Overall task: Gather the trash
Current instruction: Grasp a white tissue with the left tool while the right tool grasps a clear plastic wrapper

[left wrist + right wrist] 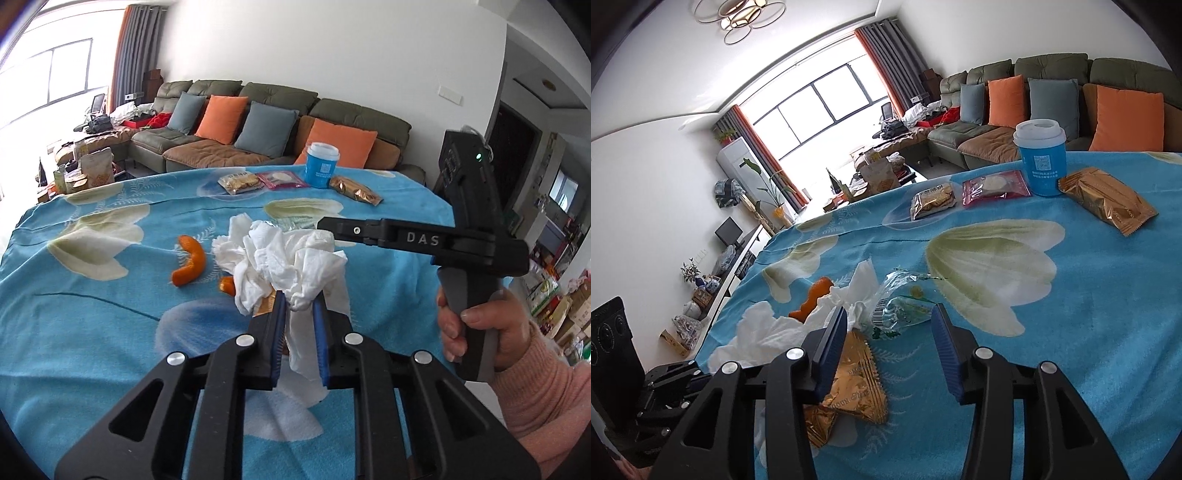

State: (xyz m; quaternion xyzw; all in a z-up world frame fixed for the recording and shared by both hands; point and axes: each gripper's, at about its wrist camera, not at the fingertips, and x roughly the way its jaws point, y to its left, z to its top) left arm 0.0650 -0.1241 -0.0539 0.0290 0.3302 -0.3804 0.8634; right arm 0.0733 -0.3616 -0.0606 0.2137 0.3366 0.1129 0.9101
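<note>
- Living room with a long green sofa (pixel 258 122) along a white wall, orange and grey cushions on it.
- Blue flowered tablecloth (pixel 92 295) covers the table in front.
- At its far edge stand a blue paper cup (pixel 320 164) and sealed snack packets (pixel 1108 199).
- Crumpled white tissues (pixel 284 258) are pinched between the pressed-in pads of the left gripper (pixel 299 306).
- Orange peel (pixel 190 266) lies just left of the tissues.
- Right gripper (pixel 890 332), jaws spread and holding nothing, hovers near the same heap.
- Clear crinkled wrapper (pixel 905 306) lies straight ahead between those jaws, its length running across the gap.
- Gold wrapper (pixel 853 384) lies under the right gripper's left pad, probably the alternative pick.
</note>
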